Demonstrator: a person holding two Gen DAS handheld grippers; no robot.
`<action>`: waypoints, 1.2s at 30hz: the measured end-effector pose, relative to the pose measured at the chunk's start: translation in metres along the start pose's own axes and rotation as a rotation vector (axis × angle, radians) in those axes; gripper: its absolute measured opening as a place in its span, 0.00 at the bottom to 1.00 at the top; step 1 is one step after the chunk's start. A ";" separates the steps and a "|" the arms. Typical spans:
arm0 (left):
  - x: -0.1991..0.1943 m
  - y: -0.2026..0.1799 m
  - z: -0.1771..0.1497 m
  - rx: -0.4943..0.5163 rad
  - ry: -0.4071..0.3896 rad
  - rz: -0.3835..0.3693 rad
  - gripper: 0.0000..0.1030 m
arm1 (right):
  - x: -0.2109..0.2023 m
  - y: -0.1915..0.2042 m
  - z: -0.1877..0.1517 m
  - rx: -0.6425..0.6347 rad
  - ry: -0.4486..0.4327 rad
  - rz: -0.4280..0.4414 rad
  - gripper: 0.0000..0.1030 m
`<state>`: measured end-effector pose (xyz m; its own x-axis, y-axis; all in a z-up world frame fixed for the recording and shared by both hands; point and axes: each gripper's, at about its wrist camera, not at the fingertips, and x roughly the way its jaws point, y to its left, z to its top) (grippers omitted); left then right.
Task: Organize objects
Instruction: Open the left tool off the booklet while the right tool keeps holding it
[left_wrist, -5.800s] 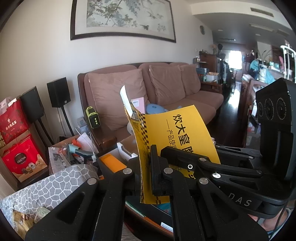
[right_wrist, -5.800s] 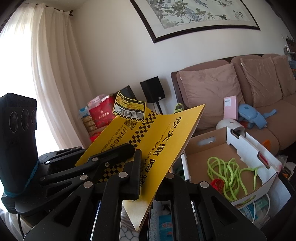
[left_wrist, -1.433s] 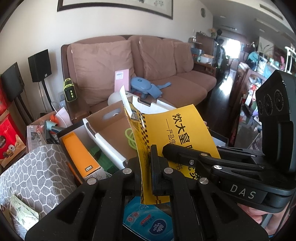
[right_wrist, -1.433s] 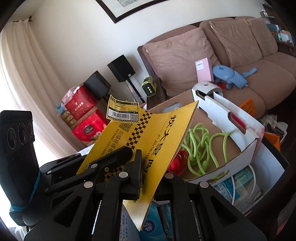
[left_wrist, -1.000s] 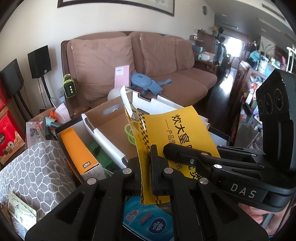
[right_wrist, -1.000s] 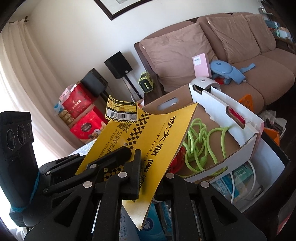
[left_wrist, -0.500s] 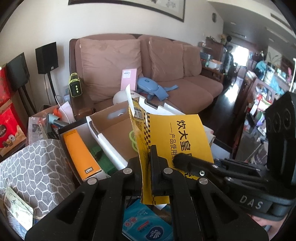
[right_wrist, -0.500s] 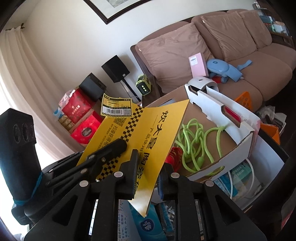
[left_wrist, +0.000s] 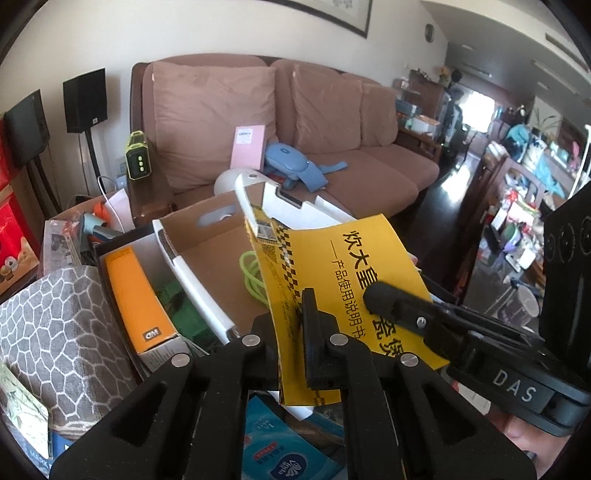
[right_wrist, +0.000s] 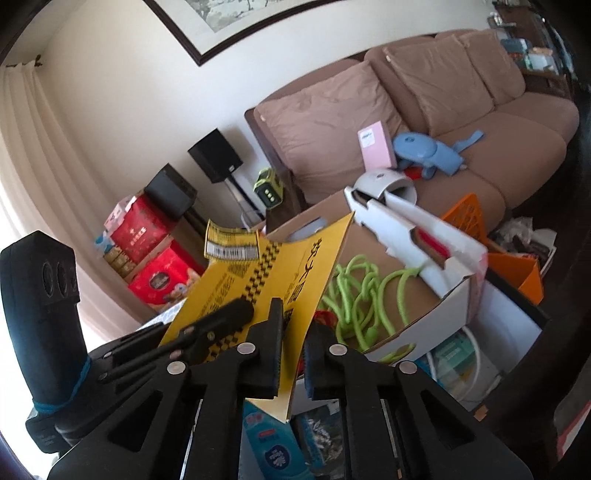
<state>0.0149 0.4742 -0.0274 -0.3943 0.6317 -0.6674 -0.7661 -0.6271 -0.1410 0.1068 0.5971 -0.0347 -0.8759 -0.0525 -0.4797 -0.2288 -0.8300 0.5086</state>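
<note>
1. Gripping the yellow manual (left_wrist: 343, 280) with both hands: our left tongs (left_wrist: 291, 332) pinch its lower edge, our right tongs (right_wrist: 293, 347) clamp its other side.
2. Beyond it, we see the open cardboard box (right_wrist: 458, 291) holding green cord (right_wrist: 354, 295).
3. Farthest, the brown sofa (left_wrist: 332, 110).

A bright yellow paper booklet (left_wrist: 354, 266) carries black Chinese lettering and a black checkered stripe (a barcode label sits at its corner). Lime-green cord (right_wrist: 354, 295) lies in a brown-and-white cardboard box (right_wrist: 454, 291). An orange carton (left_wrist: 135, 295) stands beside grey fabric with white cobblestone lines (left_wrist: 51, 325). The sofa (left_wrist: 314, 110) is dusty pink-brown.
</note>
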 end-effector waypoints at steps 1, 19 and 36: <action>0.000 -0.001 0.000 0.000 0.003 -0.003 0.10 | -0.001 0.001 0.000 -0.006 -0.007 -0.009 0.07; 0.008 -0.008 0.000 -0.006 0.016 -0.014 0.19 | 0.001 -0.005 0.005 0.005 -0.017 -0.052 0.05; 0.017 -0.002 -0.006 -0.041 0.035 -0.038 0.20 | 0.003 -0.018 0.005 0.045 0.000 -0.090 0.06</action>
<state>0.0122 0.4837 -0.0429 -0.3464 0.6398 -0.6860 -0.7583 -0.6215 -0.1967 0.1060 0.6144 -0.0421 -0.8507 0.0208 -0.5252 -0.3255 -0.8054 0.4953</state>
